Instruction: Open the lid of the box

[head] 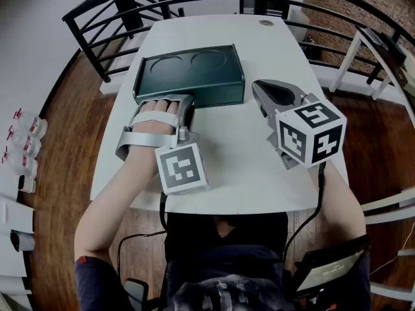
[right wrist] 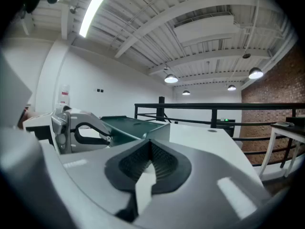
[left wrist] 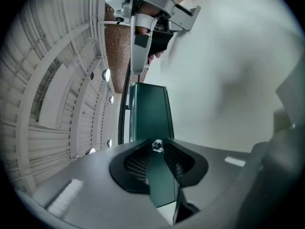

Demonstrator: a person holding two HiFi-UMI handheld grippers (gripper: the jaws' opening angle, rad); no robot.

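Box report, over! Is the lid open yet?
Left gripper shut on the lid, front edge. Right gripper shut, empty, beside the box. Lid down. Nothing blocking.

1. The box [head: 188, 76] was dark green all over, lying toward 12 o'clock on the plain white table [head: 233, 167].
2. The left gripper [head: 163, 102] had a pale grey shell, and its marker cube [head: 183, 167] bore black square marks on white.
3. The right gripper [head: 258, 86] was a darker grey, and its cube carried the same black-and-white pattern.
4. The pads [left wrist: 136, 163] were black and finely ribbed.
5. The floor [head: 58, 173] at 9 o'clock was brown wood in planks, and the railing [head: 131, 11] was black.
6. The wall [right wrist: 286, 80] at 3 o'clock in the right gripper view looked like red-brown brick.
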